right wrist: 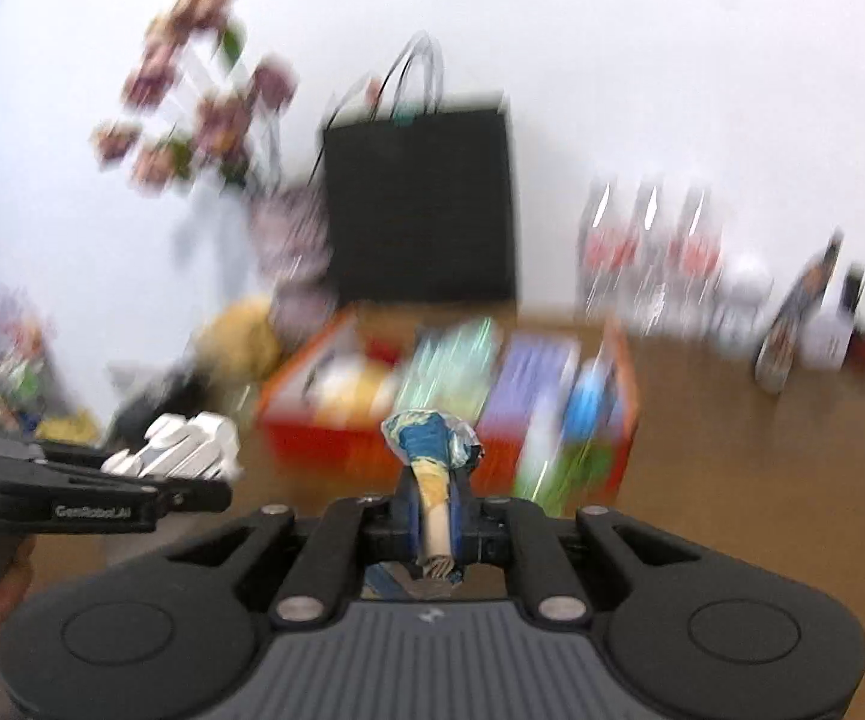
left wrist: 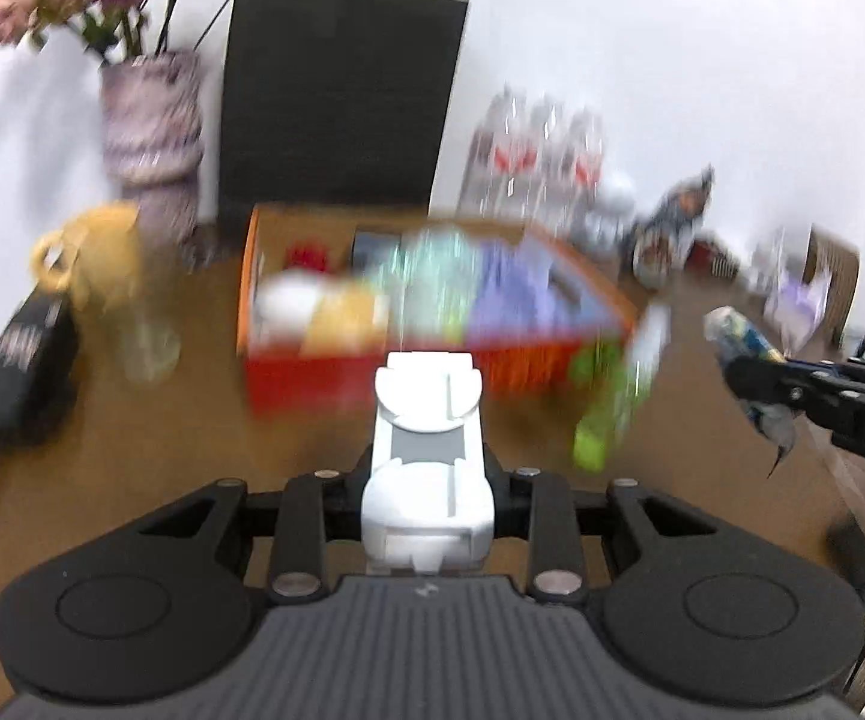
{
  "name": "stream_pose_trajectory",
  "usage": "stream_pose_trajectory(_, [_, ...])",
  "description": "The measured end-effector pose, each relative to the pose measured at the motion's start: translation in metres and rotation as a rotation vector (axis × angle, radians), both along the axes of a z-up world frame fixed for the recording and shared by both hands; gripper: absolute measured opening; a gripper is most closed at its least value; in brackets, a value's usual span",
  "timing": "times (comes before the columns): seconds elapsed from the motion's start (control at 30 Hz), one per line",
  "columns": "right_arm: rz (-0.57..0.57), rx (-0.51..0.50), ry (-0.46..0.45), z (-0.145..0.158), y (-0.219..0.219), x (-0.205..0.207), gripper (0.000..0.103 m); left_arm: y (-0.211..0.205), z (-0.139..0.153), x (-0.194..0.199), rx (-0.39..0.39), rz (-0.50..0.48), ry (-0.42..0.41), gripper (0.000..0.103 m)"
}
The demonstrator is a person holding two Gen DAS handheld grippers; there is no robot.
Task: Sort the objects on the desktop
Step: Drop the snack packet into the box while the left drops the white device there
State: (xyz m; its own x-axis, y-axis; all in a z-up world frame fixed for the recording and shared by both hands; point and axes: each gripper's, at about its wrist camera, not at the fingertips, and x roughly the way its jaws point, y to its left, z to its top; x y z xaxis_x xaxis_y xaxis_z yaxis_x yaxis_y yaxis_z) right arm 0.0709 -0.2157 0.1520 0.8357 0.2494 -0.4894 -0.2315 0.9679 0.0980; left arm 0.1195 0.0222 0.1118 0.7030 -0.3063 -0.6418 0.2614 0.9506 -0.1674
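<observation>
While the left wrist view is smeared by blur, the left gripper [left wrist: 426, 468] is plainly clamped on a white plastic piece [left wrist: 426, 420], which sits between its jaws and juts forward above the brown table [left wrist: 192, 438]. Ahead stands the orange box [left wrist: 372, 372] of mixed items; at right the right gripper [left wrist: 762, 387] pinches a blue-and-yellow wrapper [left wrist: 738, 330].

Seen from the right wrist, that wrapper [right wrist: 432, 450] is squeezed between the closed jaws, its crumpled end sticking out in front of the orange box [right wrist: 324, 444]. At left, the left gripper [right wrist: 192, 468] carries the white piece [right wrist: 186, 441].
</observation>
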Motion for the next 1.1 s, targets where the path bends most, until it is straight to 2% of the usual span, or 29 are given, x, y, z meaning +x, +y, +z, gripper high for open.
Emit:
stream_pose_trajectory(0.1, [-0.041, 0.0, 0.008, 0.03, -0.01, 0.056, 0.008, -0.01, -0.002, 0.058, -0.017, 0.034, 0.063, 0.03])
stream_pose_trajectory(0.2, [-0.05, -0.022, 0.12, 0.031, -0.015, 0.129, 0.009, -0.021, -0.004, 0.115, -0.034, 0.068, 0.126, 0.03])
stream_pose_trajectory(0.37, [-0.065, -0.14, 0.316, -0.017, -0.01, 0.223, 0.009, -0.038, -0.007, 0.211, -0.062, 0.124, 0.231, 0.03])
stream_pose_trajectory(0.5, [-0.059, -0.176, 0.388, -0.053, -0.008, 0.261, 0.009, -0.056, -0.028, 0.246, -0.112, 0.127, 0.298, 0.03])
stream_pose_trajectory(0.53, [-0.052, -0.17, 0.408, -0.059, -0.009, 0.268, 0.012, -0.063, -0.032, 0.251, -0.119, 0.114, 0.313, 0.03])
stream_pose_trajectory(0.6, [-0.047, -0.165, 0.44, -0.067, -0.011, 0.275, 0.026, -0.078, -0.033, 0.253, -0.109, 0.064, 0.332, 0.031])
stream_pose_trajectory(0.67, [-0.051, -0.175, 0.463, -0.07, -0.015, 0.28, 0.055, -0.085, -0.03, 0.253, -0.104, 0.056, 0.319, 0.045])
stream_pose_trajectory(0.7, [-0.054, -0.171, 0.464, -0.068, -0.017, 0.282, 0.06, -0.087, -0.028, 0.253, -0.101, 0.058, 0.312, 0.061])
stream_pose_trajectory(0.73, [-0.058, -0.164, 0.467, -0.067, -0.02, 0.284, 0.065, -0.084, -0.025, 0.253, -0.097, 0.068, 0.304, 0.072])
stream_pose_trajectory(0.9, [-0.061, -0.143, 0.5, -0.059, -0.023, 0.282, 0.066, -0.071, -0.012, 0.244, -0.04, 0.099, 0.314, 0.084])
stream_pose_trajectory(1.0, [-0.061, -0.155, 0.507, -0.05, -0.017, 0.274, 0.066, -0.061, -0.008, 0.239, 0.01, 0.121, 0.336, 0.086])
stream_pose_trajectory(1.1, [-0.053, -0.166, 0.507, -0.037, -0.011, 0.263, 0.066, -0.052, 0.001, 0.225, 0.045, 0.146, 0.328, 0.097])
